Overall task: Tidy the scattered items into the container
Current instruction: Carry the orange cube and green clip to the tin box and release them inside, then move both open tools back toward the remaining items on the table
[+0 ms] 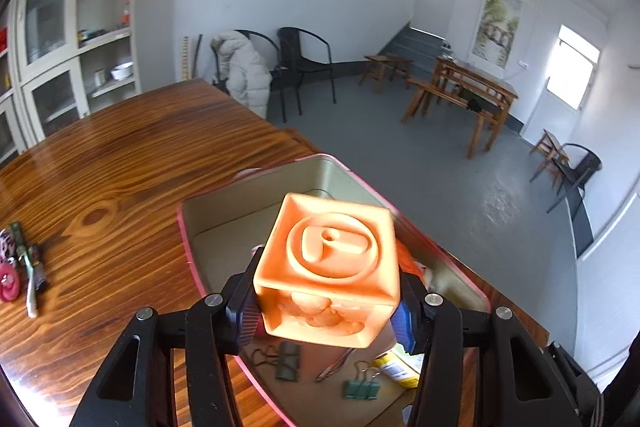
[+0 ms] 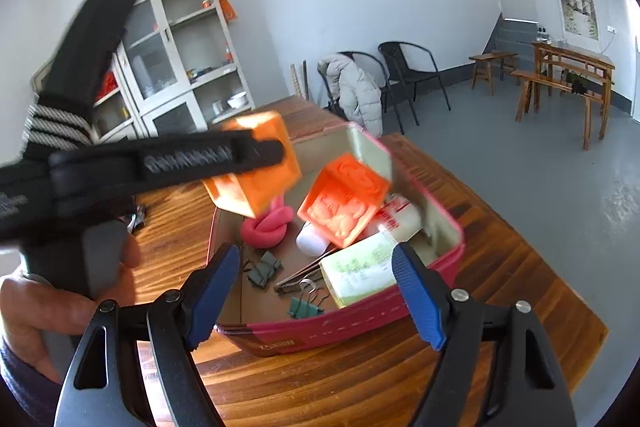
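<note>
My left gripper (image 1: 326,311) is shut on an orange toy cube (image 1: 330,267) and holds it above the open pink tin (image 1: 188,251). In the right wrist view the left gripper (image 2: 276,151) holds that cube (image 2: 256,183) over the tin's (image 2: 360,323) left end. My right gripper (image 2: 316,291) is open and empty at the tin's near side. A second orange cube (image 2: 344,203) is just beyond it over the tin; I cannot tell whether it rests on anything. In the tin lie a pink toy (image 2: 266,227), a white bottle (image 2: 396,219), binder clips (image 2: 262,269), tweezers (image 2: 304,273) and a green-printed packet (image 2: 360,271).
Several small items lie on the wooden table (image 1: 120,163) at the left: a pink toy (image 1: 10,285), pens (image 1: 32,279). Metal clippers (image 2: 136,217) lie left of the tin. The table's edge runs just right of the tin, with the floor beyond.
</note>
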{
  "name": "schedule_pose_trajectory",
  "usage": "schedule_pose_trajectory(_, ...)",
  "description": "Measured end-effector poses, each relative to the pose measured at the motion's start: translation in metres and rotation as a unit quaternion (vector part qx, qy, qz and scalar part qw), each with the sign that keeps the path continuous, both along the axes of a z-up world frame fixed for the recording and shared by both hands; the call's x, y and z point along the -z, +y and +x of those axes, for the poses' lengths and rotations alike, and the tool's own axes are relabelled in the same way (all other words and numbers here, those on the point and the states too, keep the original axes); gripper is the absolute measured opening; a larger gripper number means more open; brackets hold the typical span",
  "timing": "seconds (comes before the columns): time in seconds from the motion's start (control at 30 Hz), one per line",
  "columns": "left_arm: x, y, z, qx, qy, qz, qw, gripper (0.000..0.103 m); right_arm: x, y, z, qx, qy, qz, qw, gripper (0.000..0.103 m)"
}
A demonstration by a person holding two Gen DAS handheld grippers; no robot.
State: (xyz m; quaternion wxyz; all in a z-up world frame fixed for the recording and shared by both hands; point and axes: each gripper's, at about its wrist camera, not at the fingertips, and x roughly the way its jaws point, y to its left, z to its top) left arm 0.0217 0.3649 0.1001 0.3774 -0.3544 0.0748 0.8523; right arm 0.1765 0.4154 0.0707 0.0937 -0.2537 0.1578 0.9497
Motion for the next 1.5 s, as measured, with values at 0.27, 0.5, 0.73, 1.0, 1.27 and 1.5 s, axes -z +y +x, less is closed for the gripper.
schedule_pose_trajectory(0.27,-0.010,-0.017,-0.003,-0.030,0.032,0.001,0.9990,0.095,0.000,0.015,0.005,0.025,0.008,-0.040,0.999,0.082)
schedule_pose_trajectory(0.5,-0.009,-0.052,-0.014,-0.081,0.025,0.008,0.9964,0.095,0.001,0.011,0.004,0.023,0.006,-0.042,0.999,0.083)
schedule_pose_trajectory(0.73,0.002,-0.092,-0.028,-0.134,0.009,0.007,0.9909,0.095,-0.005,-0.008,-0.001,0.005,0.014,-0.035,0.999,0.083)
schedule_pose_trajectory(1.0,0.009,-0.147,-0.044,-0.188,0.008,-0.005,0.9822,0.095,-0.015,-0.049,-0.019,-0.047,0.027,-0.014,0.998,0.083)
schedule_pose_trajectory(1.27,0.007,-0.225,-0.072,-0.264,0.011,-0.017,0.9643,0.095,-0.021,-0.108,-0.050,-0.126,0.020,0.017,0.992,0.083)
schedule_pose_trajectory(1.5,0.014,-0.313,-0.106,-0.356,0.002,-0.033,0.9338,0.095,-0.010,-0.155,-0.087,-0.190,-0.012,0.018,0.981,0.083)
